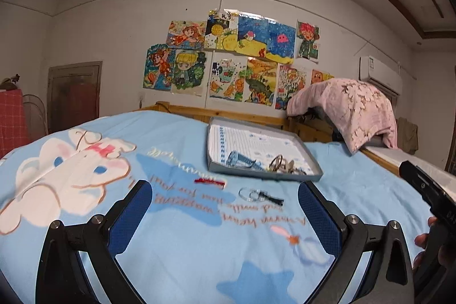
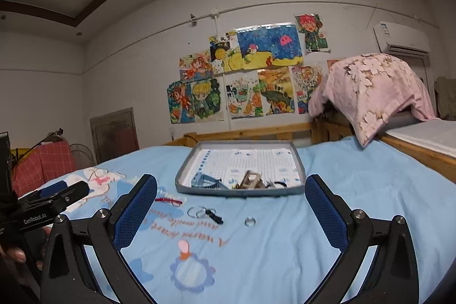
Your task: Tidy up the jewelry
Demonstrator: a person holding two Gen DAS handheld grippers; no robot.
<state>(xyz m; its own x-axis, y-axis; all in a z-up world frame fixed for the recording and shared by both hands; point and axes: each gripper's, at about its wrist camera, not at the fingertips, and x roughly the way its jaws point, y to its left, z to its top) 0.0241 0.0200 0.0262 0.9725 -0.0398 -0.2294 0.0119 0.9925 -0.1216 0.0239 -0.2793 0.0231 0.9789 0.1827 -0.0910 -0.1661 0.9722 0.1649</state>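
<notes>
A grey shallow tray lies on the blue bed cover and holds a blue hair clip, metal bangles and other small pieces. In front of it on the cover lie a red string piece, silver hoops with a black cord, and a small silver ring. My left gripper is open and empty, short of the hoops. My right gripper is open and empty, short of the ring.
The bed cover has a cartoon bunny print. A wooden bed frame runs behind the tray. A pink blanket hangs over a rail at the right. The left gripper's body shows at the right view's left edge.
</notes>
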